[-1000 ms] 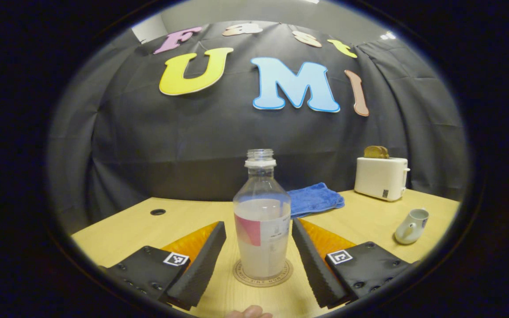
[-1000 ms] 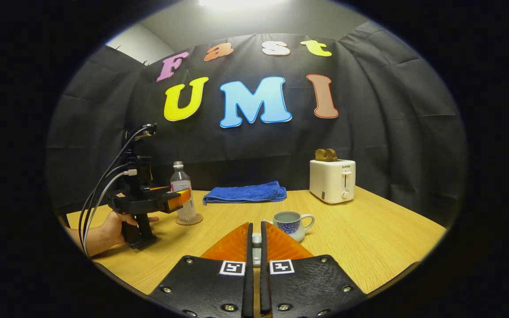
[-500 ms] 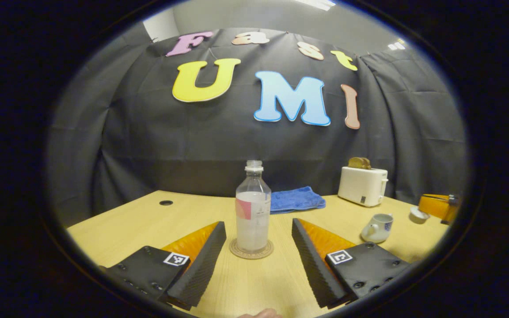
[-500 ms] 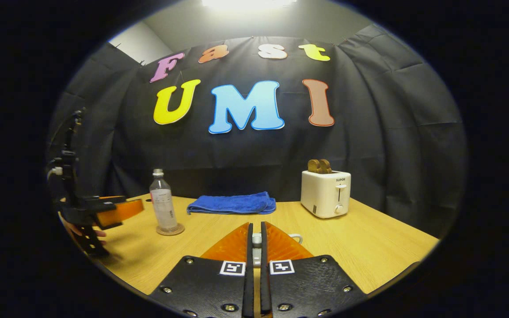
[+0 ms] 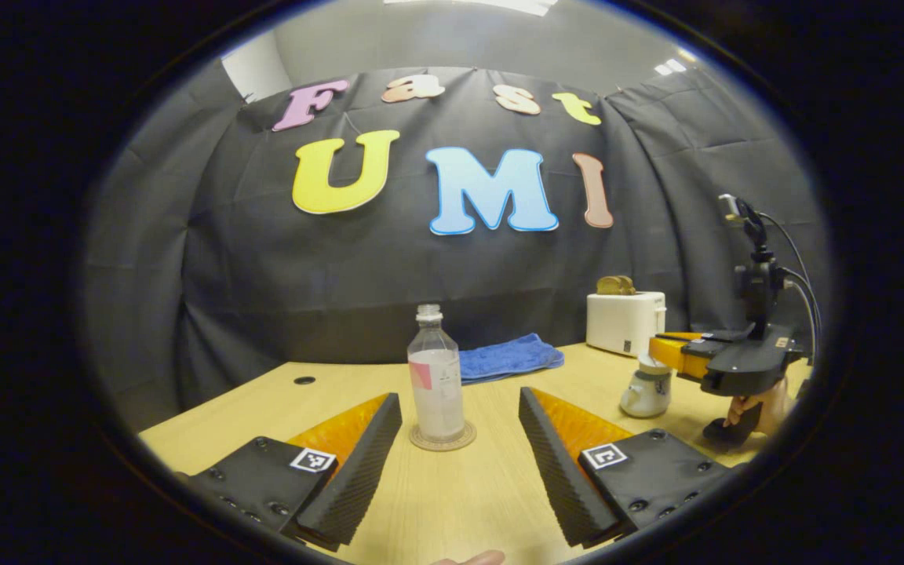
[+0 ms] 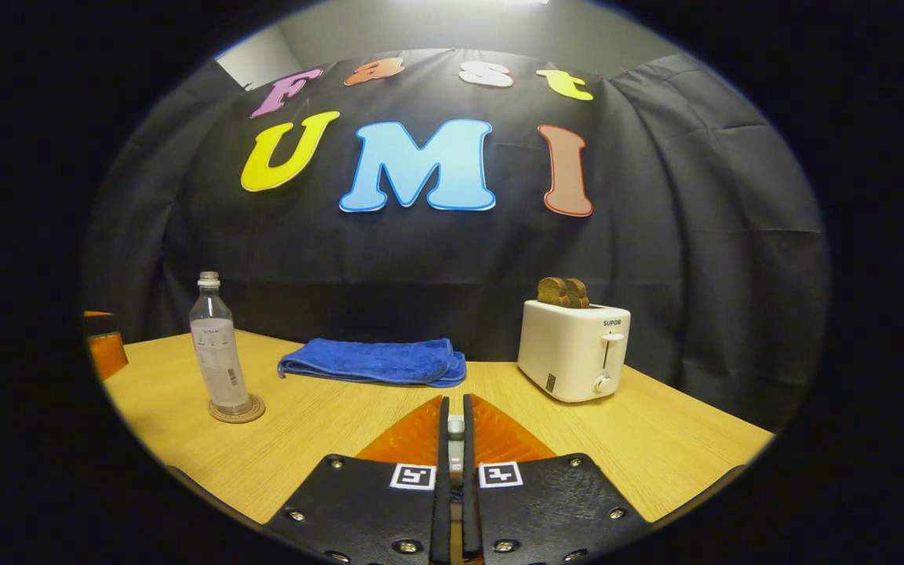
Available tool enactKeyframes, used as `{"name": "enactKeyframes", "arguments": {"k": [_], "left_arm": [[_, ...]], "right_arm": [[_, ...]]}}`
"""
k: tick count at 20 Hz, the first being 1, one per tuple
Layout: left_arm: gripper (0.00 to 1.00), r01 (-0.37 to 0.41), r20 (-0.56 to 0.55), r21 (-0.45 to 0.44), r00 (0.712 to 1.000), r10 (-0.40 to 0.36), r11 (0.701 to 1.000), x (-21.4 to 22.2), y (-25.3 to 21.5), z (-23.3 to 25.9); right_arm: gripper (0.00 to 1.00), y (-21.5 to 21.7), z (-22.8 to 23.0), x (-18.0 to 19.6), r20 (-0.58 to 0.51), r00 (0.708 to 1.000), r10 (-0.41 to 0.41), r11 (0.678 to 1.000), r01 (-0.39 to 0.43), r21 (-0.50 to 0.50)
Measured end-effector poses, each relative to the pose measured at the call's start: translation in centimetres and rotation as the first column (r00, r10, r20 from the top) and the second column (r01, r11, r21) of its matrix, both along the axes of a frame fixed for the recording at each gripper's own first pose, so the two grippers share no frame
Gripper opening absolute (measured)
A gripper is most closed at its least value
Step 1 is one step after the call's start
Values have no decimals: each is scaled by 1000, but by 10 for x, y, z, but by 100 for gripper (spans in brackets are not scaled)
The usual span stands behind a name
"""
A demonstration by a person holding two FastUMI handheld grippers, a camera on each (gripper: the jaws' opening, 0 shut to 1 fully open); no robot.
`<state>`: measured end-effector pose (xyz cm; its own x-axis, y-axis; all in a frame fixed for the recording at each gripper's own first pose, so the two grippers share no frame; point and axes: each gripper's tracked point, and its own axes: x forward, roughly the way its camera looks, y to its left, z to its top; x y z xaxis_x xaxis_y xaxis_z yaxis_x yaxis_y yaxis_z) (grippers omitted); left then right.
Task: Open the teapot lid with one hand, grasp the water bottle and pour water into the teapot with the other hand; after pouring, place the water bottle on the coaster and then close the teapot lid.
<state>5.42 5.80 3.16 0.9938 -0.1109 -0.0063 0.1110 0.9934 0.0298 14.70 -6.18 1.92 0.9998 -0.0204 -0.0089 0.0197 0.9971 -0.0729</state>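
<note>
The clear water bottle, about half full, stands upright on the round coaster at the table's middle. My left gripper is open, drawn back from the bottle and not touching it. To the right stands the white teapot, with my right gripper right at its top. In the right gripper view, that gripper is shut on the knob of the teapot lid, and its fingers hide the teapot. I cannot tell whether the lid rests on the pot. The bottle and coaster stand far left there.
A white toaster with bread stands at the back right, and a folded blue towel lies behind the bottle. The tabletop has a cable hole at the left. A hand holds the right gripper's handle. The toaster and towel lie ahead.
My left gripper has backed away from the bottle, which stays on the coaster. My right gripper has carried the lid over to the teapot's top, covering it from its own view.
</note>
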Motion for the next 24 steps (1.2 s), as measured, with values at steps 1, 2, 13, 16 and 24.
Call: {"name": "enactKeyframes", "arguments": {"k": [1, 2, 13, 16, 24], "left_arm": [[100, 7, -5, -7, 1000, -7, 1000, 1, -1, -2], [100, 9, -11, -18, 1000, -9, 1000, 3, 1, -5], [100, -30, -21, -29, 999, 30, 999, 0, 9, -6], [100, -36, -12, -20, 999, 35, 999, -4, 8, -3], [100, -40, -22, -26, 999, 40, 999, -7, 5, -6]], "right_arm": [[6, 0, -4, 1, -11, 1000, 0, 1000, 0, 5], [6, 0, -6, 2, -15, 1000, 2, 1000, -2, 14], [10, -2, -12, 8, -24, 1000, -6, 1000, 6, 13], [11, -1, -15, 5, -41, 999, -5, 1000, 6, 11], [14, -7, -1, 0, -12, 1000, -25, 1000, 25, -13]]}}
